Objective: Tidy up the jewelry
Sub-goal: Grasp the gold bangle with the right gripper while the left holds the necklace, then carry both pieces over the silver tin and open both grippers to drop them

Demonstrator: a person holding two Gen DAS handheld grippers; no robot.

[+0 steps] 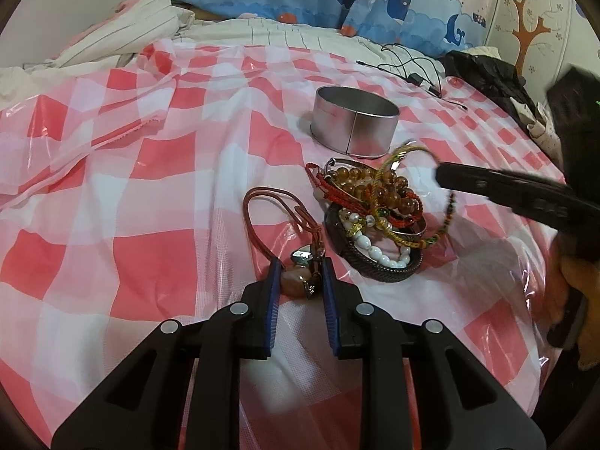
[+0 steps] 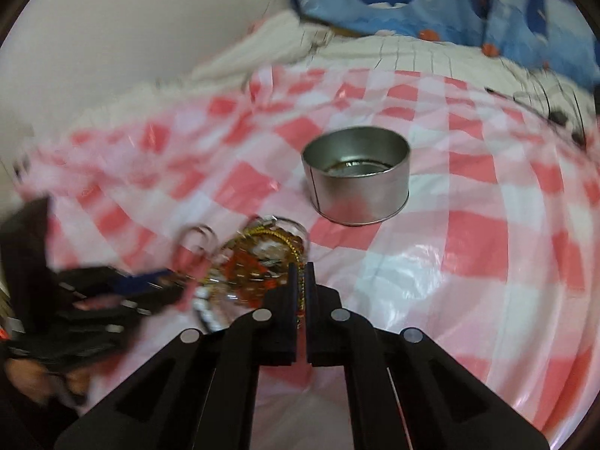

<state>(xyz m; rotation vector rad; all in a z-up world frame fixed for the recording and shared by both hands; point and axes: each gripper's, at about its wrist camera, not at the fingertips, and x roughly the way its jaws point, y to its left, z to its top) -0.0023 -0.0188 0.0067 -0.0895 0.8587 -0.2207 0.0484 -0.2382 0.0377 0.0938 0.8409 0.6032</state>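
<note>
- Metal tin (image 1: 354, 122) stands open on the pink checked cloth (image 1: 150, 225), just behind the heap of bracelets (image 1: 375, 221); I see no jewelry inside it.
- Right gripper (image 2: 300, 273) has its fingers nearly together, and they pinch a yellow-green braided cord (image 1: 420, 172) lifted from the heap.
- Left gripper (image 1: 299, 268) has its fingers narrow around an amber stone pendant (image 1: 298, 277) on a brown cord; whether they press it, I cannot tell.
- My judgement: the step is carrying the cord to the tin.
- Next move needs a lift clear of the beads, because the cord may drag neighbours.
</note>
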